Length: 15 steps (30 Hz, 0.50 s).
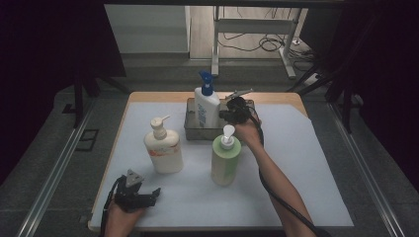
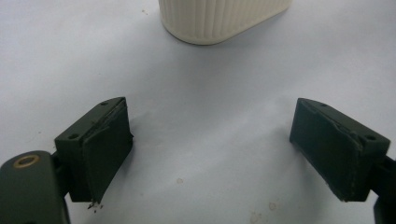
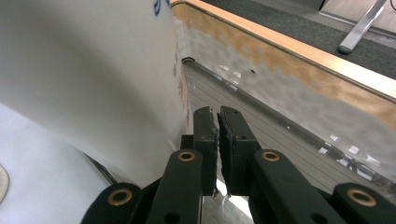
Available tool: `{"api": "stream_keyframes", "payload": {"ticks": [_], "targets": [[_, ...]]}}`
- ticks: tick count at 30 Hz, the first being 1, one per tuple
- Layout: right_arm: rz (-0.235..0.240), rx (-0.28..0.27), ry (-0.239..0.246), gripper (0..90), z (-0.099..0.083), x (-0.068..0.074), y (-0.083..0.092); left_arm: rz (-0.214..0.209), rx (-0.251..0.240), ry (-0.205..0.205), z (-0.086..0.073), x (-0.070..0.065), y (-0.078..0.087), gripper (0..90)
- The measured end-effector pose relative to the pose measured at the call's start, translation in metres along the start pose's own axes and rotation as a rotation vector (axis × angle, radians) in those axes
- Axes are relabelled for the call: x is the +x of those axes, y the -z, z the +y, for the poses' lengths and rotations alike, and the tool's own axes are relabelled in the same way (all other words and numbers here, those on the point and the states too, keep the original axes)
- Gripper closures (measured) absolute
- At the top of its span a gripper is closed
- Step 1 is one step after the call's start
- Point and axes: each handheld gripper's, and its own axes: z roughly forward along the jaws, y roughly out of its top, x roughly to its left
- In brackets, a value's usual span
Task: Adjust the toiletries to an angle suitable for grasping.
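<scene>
White bottle with blue pump (image 1: 206, 106) stands upright in the metal tray (image 1: 193, 132), at 12 o'clock on the white mat (image 1: 296, 187). Right gripper (image 1: 232, 114) sits at its 3 o'clock, inside the tray; jaws pinched together with nothing between them, bottle wall just beside them in the right gripper view (image 3: 93, 70). Green bottle (image 1: 226, 160) at 6 o'clock of the tray, cream bottle (image 1: 163, 146) at 8 o'clock. Left gripper (image 1: 148, 196) low at 7 o'clock on the mat, jaws spread wide, empty, cream bottle's base (image 2: 219, 18) ahead.
</scene>
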Motion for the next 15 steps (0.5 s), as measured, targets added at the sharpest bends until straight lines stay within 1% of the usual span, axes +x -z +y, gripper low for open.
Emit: {"api": "stream_keyframes", "payload": {"ticks": [3,7,10,11,15], "targets": [[-0.001,0.014,0.010,85.7,0.001,0.001,-0.004,0.000,0.001,0.000,0.000,0.000,0.000,12.2],[0.014,0.019,-0.007,87.1,-0.001,0.000,-0.007,-0.001,0.001,0.000,0.000,0.000,0.000,12.2],[0.013,0.027,-0.008,87.1,-0.002,0.001,-0.010,0.000,0.001,0.000,0.000,0.000,0.000,12.2],[0.013,0.027,-0.015,87.1,-0.003,0.001,-0.010,0.000,0.002,-0.001,0.000,0.000,0.000,12.2],[0.023,0.034,-0.013,87.1,-0.003,0.003,-0.012,0.000,0.001,-0.001,0.000,0.000,0.000,12.2]]}}
